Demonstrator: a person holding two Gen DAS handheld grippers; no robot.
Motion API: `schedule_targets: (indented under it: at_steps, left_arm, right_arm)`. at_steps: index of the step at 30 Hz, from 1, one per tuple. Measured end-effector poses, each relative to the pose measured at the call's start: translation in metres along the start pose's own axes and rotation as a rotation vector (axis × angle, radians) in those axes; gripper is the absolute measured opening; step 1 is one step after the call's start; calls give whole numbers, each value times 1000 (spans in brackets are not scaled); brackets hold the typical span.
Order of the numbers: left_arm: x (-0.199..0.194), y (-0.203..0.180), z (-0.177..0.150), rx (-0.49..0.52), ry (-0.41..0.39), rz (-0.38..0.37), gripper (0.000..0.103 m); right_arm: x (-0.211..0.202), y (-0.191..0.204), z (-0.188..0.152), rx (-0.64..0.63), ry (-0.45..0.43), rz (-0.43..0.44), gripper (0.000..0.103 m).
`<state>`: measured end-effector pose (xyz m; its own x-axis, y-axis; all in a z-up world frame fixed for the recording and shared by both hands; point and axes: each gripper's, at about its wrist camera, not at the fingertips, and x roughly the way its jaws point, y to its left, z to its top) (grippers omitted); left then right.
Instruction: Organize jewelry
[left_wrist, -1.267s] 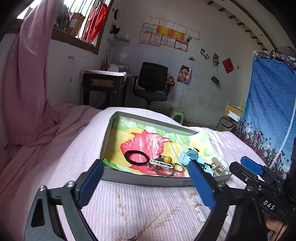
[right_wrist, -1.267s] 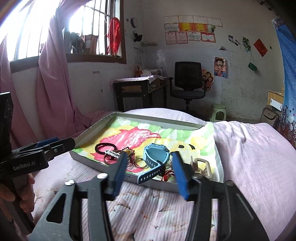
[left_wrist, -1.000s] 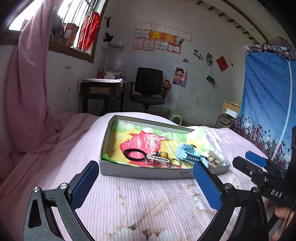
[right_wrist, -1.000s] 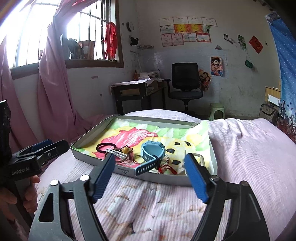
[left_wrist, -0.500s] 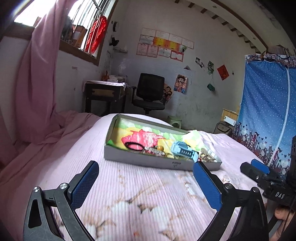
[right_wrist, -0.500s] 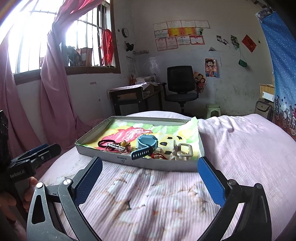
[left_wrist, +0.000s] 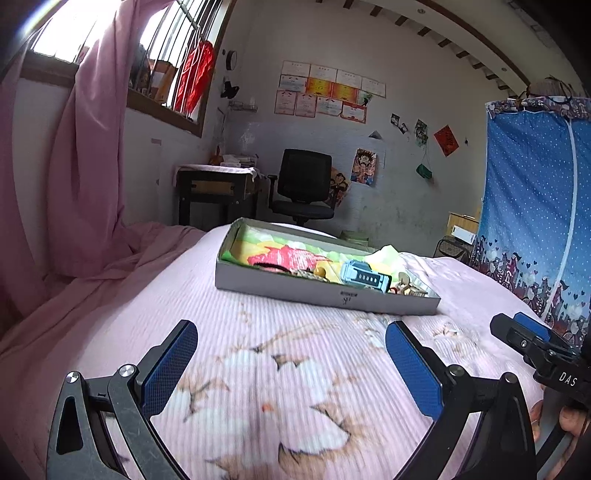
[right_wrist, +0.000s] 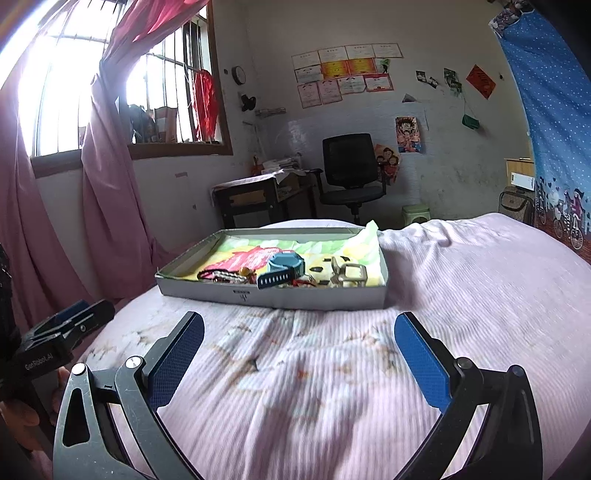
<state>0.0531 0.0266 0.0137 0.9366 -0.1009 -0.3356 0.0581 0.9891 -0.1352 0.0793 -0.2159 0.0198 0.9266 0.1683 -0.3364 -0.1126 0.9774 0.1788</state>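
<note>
A shallow grey tray (left_wrist: 325, 297) (right_wrist: 273, 297) lined with a bright printed cloth lies on the pink bed. In it are a blue watch (left_wrist: 364, 276) (right_wrist: 284, 266), a black hair band (right_wrist: 208, 275), a beaded bracelet (right_wrist: 229, 277), rings and a metal buckle (right_wrist: 351, 275). My left gripper (left_wrist: 291, 354) is open and empty, low over the bedspread, well short of the tray. My right gripper (right_wrist: 299, 349) is also open wide with nothing between its blue pads (right_wrist: 421, 363), a short way before the tray's front wall.
The pink flowered bedspread (left_wrist: 280, 376) fills the foreground. A pink curtain (left_wrist: 85, 177) hangs at the left. A desk (right_wrist: 255, 199) and a black office chair (right_wrist: 351, 173) stand by the far wall, a blue dotted curtain (left_wrist: 535, 206) at the right.
Both grippers have drawn back from the tray and sunk lower toward the bed. The right gripper's jaws widened from nearly around the watch to fully open; the watch stays in the tray.
</note>
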Motion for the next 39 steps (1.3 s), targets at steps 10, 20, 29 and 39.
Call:
schedule_targets:
  at_steps: [10,20,29,39]
  left_arm:
    - [-9,-9,-4,28,-48,0,102]
    - [-6,-10,-8,32,-50,3,102]
    - [-6,-10,-7,34,-54,-3,102]
    - [-8,-10,-7,36,-56,-4,102]
  right_arm:
    - [-14,1,-8,-40,-56,-24,101]
    - [-13,-1,-13,-35,-52,-31,101]
    - [-14,-2,-14,-33,-54,-32,101]
    - [-14,-2,-14,-33,-53,-30,101]
